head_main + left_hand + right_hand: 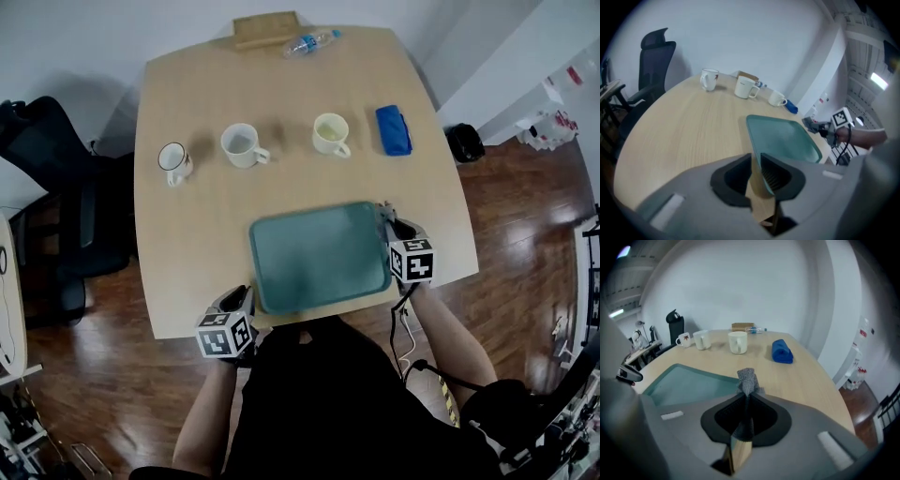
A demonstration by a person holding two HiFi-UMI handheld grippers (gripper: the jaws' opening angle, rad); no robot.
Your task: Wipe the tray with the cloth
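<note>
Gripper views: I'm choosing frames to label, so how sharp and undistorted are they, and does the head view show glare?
Left gripper view: heavy fisheye, dark corners, table bowed, foreground soft. Right gripper view: same bending, tray and grey cloth fairly crisp. Head view: glare on the wooden floor, faint shadows beside the mugs.

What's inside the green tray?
Nothing I can see: the tray has a bare bottom. The left gripper pinches its near corner, covering that bit. The cloth is pinched in the right gripper, not in the tray.
</note>
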